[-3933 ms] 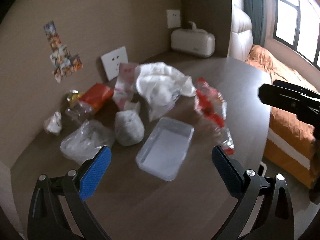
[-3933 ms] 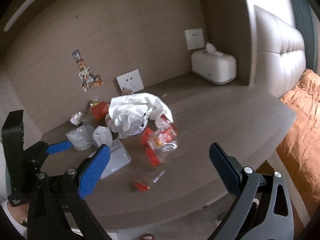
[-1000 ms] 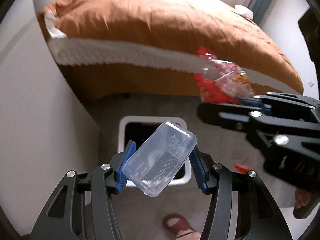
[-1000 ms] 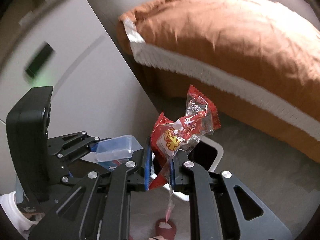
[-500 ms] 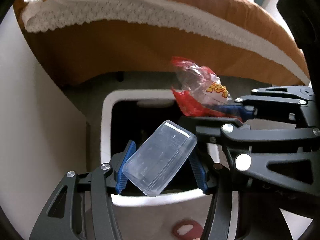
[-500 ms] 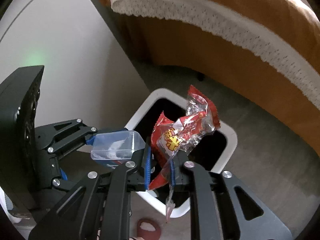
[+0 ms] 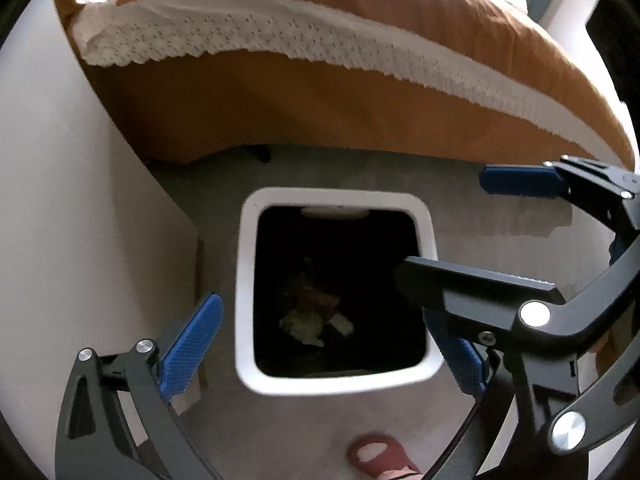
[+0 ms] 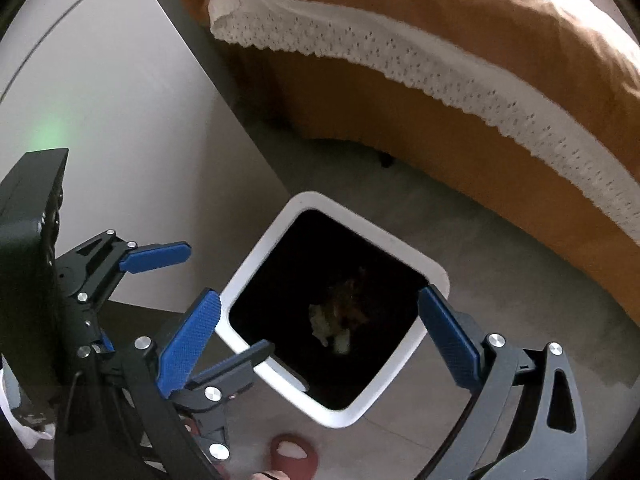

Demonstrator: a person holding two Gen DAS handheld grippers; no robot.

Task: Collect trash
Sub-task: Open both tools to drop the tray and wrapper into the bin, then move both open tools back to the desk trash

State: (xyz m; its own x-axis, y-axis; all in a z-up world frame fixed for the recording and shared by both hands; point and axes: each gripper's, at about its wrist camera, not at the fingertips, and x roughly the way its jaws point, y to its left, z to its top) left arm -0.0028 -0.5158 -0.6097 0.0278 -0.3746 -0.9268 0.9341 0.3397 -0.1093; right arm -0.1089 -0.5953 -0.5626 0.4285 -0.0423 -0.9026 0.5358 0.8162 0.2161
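A white square trash bin (image 7: pixel 248 280) with a dark inside stands on the floor below both grippers; it also shows in the right wrist view (image 8: pixel 434 276). Crumpled trash (image 7: pixel 312 316) lies at its bottom, seen too in the right wrist view (image 8: pixel 336 320). My left gripper (image 7: pixel 326 344) is open and empty above the bin's near rim. My right gripper (image 8: pixel 320 332) is open and empty over the bin's mouth. The right gripper shows in the left wrist view (image 7: pixel 464 228) over the bin's right side. The left gripper shows in the right wrist view (image 8: pixel 208 308) at the bin's left.
A bed with an orange cover and white lace trim (image 7: pixel 320 44) overhangs the floor behind the bin. A pale cabinet side (image 8: pixel 120 120) stands left of the bin. A red slipper (image 7: pixel 380 456) is on the grey floor in front of the bin.
Both grippers have opened. The clear plastic box has left the left gripper and the red snack wrapper has left the right gripper; neither is in hand now.
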